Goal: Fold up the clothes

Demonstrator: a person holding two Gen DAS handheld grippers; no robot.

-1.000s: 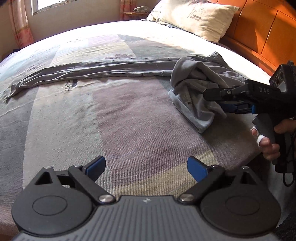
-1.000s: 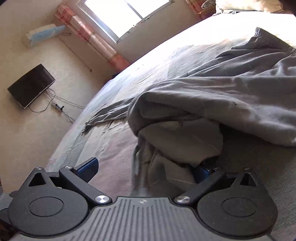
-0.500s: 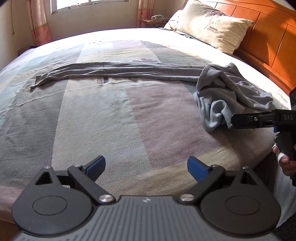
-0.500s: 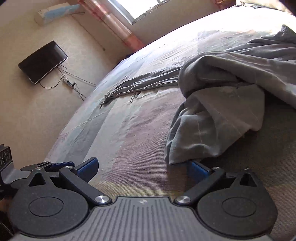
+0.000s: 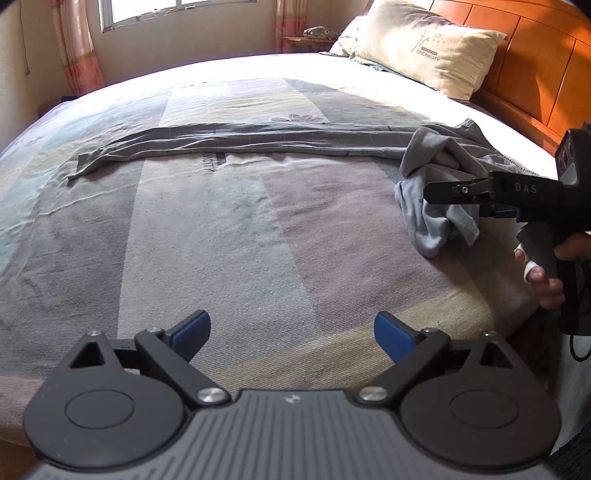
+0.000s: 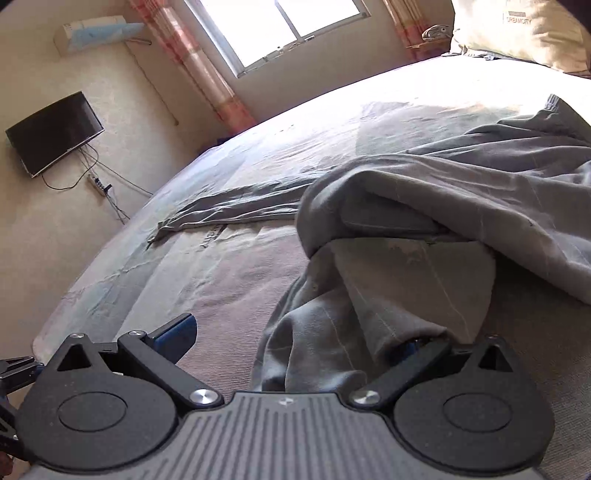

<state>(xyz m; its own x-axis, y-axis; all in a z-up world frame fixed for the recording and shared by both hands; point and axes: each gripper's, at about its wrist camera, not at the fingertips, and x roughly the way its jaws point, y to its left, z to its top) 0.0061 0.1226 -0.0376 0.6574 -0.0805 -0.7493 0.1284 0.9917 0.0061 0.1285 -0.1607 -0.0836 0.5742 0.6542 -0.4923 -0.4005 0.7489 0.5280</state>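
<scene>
Bed w/ striped pastel cover [image 5: 207, 236] ahead of the tongs, cream pillow [image 5: 424, 40] far right by orange wood headboard [image 5: 535, 70], window [image 6: 280, 29] w/ pink curtains [image 6: 192, 62] at far wall, wall TV [image 6: 55, 133] far left, AC unit [image 6: 96, 35] above it

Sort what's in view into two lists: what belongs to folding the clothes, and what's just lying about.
For the job:
- grey garment, bunched at one end, the rest stretched across the bed
- bed cover, the folding surface
- left gripper, open
- right gripper, open, cloth draped over one finger

Lying about:
- pillow
- wall TV
- air conditioner
- curtains
</scene>
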